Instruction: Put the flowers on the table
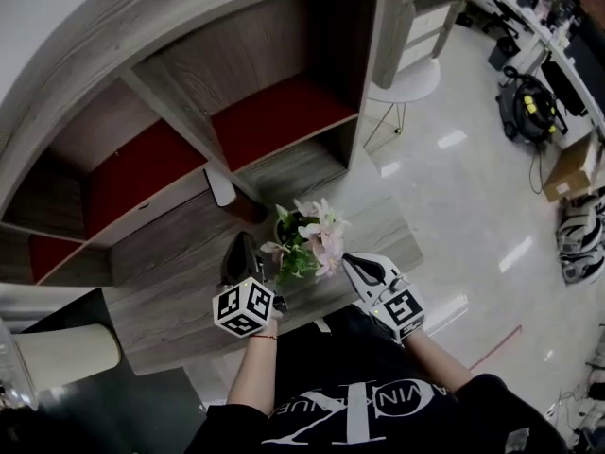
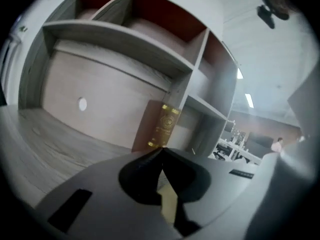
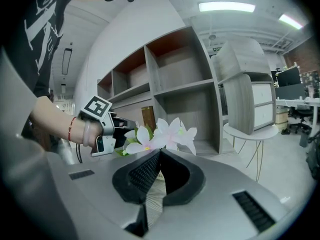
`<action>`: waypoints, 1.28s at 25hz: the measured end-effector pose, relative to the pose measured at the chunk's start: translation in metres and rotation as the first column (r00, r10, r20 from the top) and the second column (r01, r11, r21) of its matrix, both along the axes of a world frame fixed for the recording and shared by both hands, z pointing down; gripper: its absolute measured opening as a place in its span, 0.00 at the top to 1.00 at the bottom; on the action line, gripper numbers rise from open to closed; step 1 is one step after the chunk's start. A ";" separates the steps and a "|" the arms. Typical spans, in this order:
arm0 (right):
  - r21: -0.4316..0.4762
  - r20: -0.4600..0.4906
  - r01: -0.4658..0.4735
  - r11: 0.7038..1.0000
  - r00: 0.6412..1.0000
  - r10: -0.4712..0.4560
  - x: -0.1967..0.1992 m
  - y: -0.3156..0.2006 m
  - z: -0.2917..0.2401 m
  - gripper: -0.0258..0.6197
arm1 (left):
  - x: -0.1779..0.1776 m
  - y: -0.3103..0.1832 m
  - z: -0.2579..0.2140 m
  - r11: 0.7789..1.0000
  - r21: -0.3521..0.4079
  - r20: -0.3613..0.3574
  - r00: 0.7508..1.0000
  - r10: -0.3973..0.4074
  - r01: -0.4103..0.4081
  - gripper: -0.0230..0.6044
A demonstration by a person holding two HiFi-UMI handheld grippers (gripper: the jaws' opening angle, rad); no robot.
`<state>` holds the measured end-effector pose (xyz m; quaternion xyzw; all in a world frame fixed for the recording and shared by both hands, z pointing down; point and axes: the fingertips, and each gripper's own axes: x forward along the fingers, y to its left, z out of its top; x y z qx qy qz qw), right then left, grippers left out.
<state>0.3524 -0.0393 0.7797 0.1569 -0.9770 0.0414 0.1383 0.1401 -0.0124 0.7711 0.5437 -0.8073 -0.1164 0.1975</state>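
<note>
Both pinched shut on nothing, left claw (image 1: 241, 249) and right claw (image 1: 352, 263), flanking the flowers (image 1: 307, 239) already standing on the counter (image 1: 170, 301); could easily tip them with a careless sideways bump, looks top-heavy; worth minding the brown box (image 2: 162, 126) behind by the shelf unit (image 1: 284, 112), plus the counter's front edge not far off.

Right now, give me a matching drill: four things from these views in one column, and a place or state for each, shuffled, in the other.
1 flowers
2 brown box
3 round white side table
4 left hand-held gripper

A jaws together, nothing between
B on the floor, past the shelf unit
C just beyond the right hand-held gripper
D standing by the shelf unit

Pairs: 1-C, 2-D, 3-B, 4-A
</note>
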 end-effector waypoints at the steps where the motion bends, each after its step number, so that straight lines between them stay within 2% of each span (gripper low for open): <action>1: 0.003 0.003 0.010 1.000 1.000 -0.010 0.000 0.000 -0.001 0.95 | 0.000 0.006 -0.008 1.000 0.000 0.060 0.998 0.002 -0.002 0.96; 4: 0.010 0.010 0.025 1.000 1.000 -0.025 0.001 -0.001 -0.004 0.95 | 0.000 0.022 -0.025 1.000 0.000 0.182 0.983 0.001 -0.001 0.96; 6: 0.023 0.020 0.027 0.999 0.999 -0.028 0.001 -0.001 -0.007 0.95 | 0.001 0.033 -0.029 1.000 -0.005 0.212 0.977 -0.003 0.004 0.96; 13: 0.055 0.050 0.003 0.998 0.999 -0.006 0.004 0.006 -0.024 0.95 | 0.006 0.072 -0.029 1.000 -0.021 0.244 0.970 -0.016 0.022 0.96; 20: 0.087 0.108 -0.046 0.995 0.993 0.037 0.011 0.024 -0.049 0.95 | 0.018 0.115 -0.043 1.000 -0.005 0.280 0.960 -0.017 0.019 0.96; 32: 0.125 0.135 -0.048 0.991 0.990 0.031 0.024 0.071 -0.065 0.95 | 0.040 0.187 -0.050 1.000 0.003 0.315 0.949 -0.026 0.026 0.96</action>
